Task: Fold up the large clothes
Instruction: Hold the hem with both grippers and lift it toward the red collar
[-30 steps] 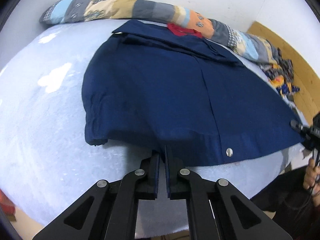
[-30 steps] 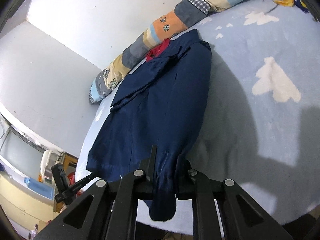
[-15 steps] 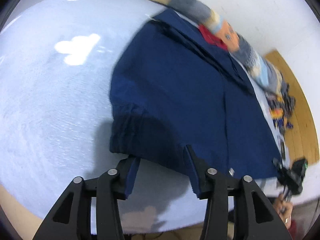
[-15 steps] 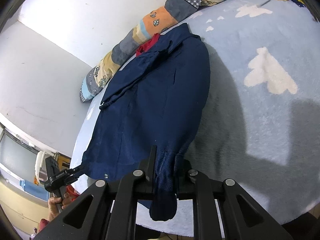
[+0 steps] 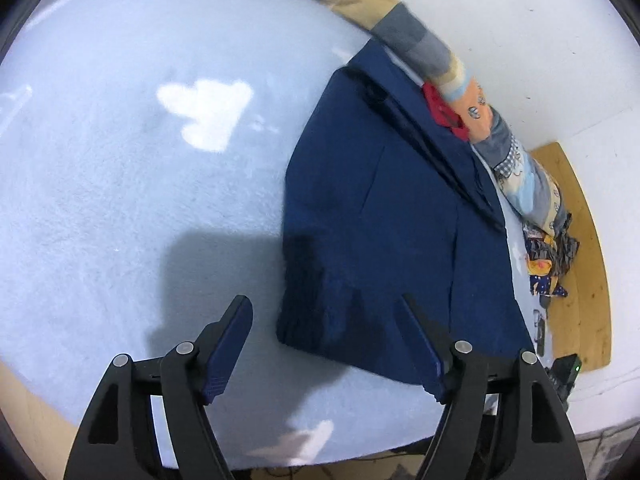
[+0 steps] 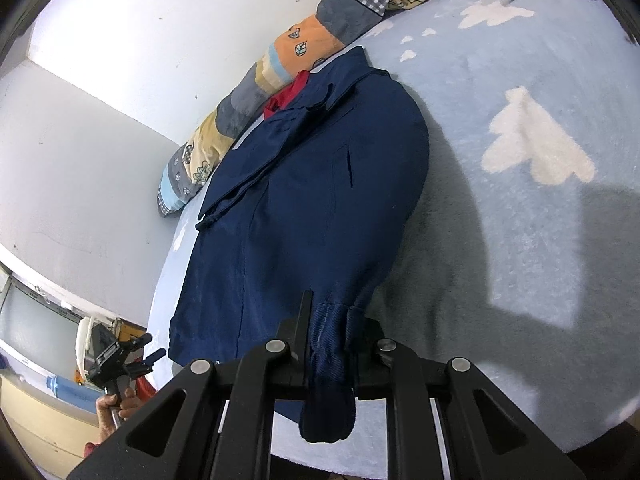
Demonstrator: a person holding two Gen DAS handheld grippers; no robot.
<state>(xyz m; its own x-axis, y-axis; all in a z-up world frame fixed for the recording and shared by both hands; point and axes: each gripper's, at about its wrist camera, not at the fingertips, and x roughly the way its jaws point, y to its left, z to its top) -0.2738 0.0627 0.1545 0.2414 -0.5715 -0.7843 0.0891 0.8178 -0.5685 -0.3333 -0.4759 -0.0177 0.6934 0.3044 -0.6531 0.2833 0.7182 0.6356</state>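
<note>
A navy blue jacket (image 5: 384, 216) lies flat on a light blue blanket with white clouds (image 5: 120, 184), its collar toward the wall and its hem toward me. My left gripper (image 5: 326, 344) hovers wide open just short of the hem's left corner, with nothing between its fingers. In the right wrist view the same jacket (image 6: 320, 208) stretches away from me, and my right gripper (image 6: 332, 316) is shut on the bunched ribbed hem corner, a fold of which hangs down over the jaws. The left gripper (image 6: 120, 360) shows far left there, held by a hand.
A long patchwork bolster pillow (image 5: 440, 64) runs along the white wall behind the collar, with a red cloth (image 5: 444, 108) tucked against it. Patterned clothes (image 5: 548, 256) lie near a wooden board (image 5: 580, 264) at the right. The bed edge (image 5: 36, 408) is close below me.
My left gripper let go of the hem, opened wide and swung leftward toward the hem's left corner. The right gripper kept its hold and barely moved.
</note>
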